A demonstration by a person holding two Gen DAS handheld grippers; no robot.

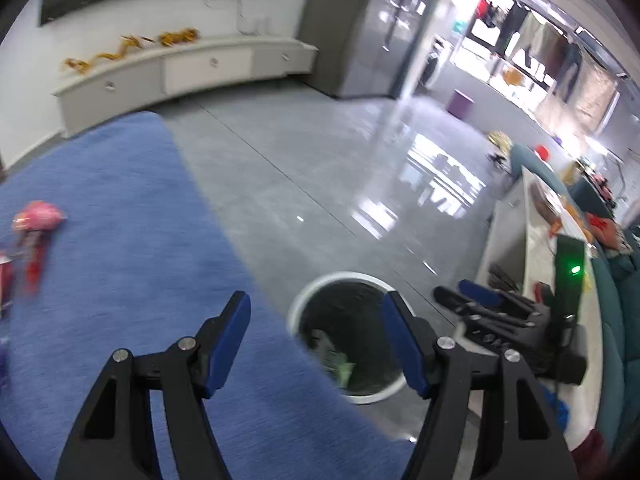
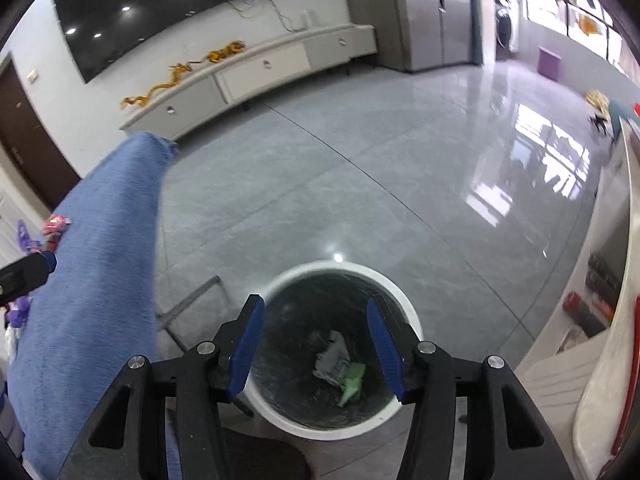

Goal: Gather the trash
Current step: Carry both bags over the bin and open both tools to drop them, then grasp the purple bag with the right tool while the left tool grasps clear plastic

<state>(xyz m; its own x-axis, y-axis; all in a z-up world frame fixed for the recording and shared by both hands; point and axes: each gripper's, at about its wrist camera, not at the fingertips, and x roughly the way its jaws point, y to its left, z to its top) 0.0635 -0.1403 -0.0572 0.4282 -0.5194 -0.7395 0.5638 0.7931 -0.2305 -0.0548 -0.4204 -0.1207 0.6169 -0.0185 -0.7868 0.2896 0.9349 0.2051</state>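
A white trash bin (image 2: pixel 414 322) with a black liner stands on the grey floor, holding grey and green wrappers (image 2: pixel 340 364). My right gripper (image 2: pixel 316 316) is open and empty directly above the bin. It also shows from the side in the left wrist view (image 1: pixel 476 298). My left gripper (image 1: pixel 316 308) is open and empty over the edge of a blue cloth surface (image 1: pixel 120 220), with the bin (image 1: pixel 298 300) just to its right. A pink crumpled wrapper (image 1: pixel 38 216) and red trash (image 1: pixel 32 264) lie on the blue cloth at far left.
A white TV cabinet (image 2: pixel 260 68) with a golden dragon ornament (image 2: pixel 176 76) lines the far wall. A white low table (image 1: pixel 532 240) with clutter and a teal sofa (image 1: pixel 624 320) stand at right. A purple stool (image 2: pixel 549 62) sits far off.
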